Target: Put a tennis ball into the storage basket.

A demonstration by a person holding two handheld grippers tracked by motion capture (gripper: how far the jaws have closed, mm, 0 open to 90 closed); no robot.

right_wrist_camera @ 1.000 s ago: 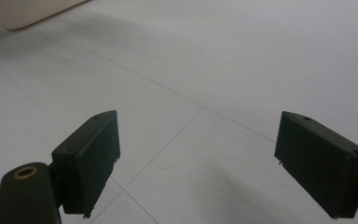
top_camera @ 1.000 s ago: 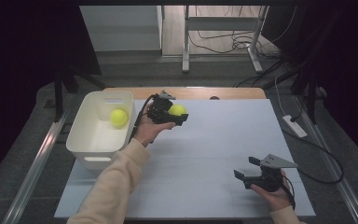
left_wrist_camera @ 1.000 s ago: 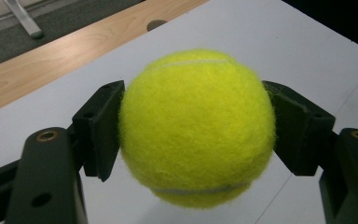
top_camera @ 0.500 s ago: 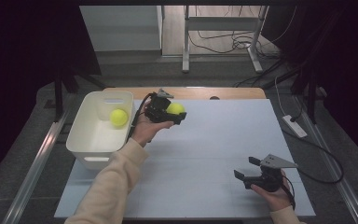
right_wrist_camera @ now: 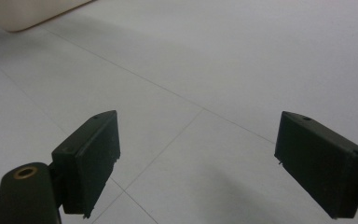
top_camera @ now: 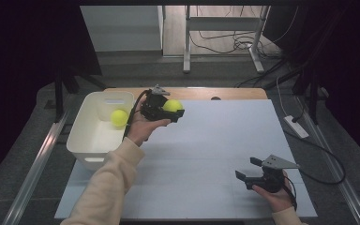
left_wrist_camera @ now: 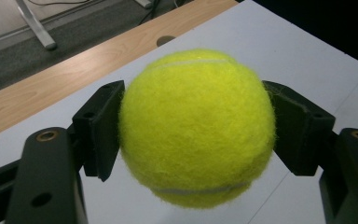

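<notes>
Left gripper clamped across ball at 3 and 9 o'clock; likely light, fuzzy, springy; right gripper wide open, empty.

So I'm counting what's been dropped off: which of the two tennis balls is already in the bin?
The tennis ball lying inside the white bin; the other ball is clamped in the left gripper above the mat.

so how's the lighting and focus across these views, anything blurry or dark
High view: dark surroundings, evenly lit white table sheet, white plastic bin clear. Left gripper view: fuzzy yellow tennis ball sharp, wooden table edge behind soft. Right gripper view: dim, black pads slightly soft, faint shadow on the sheet.
</notes>
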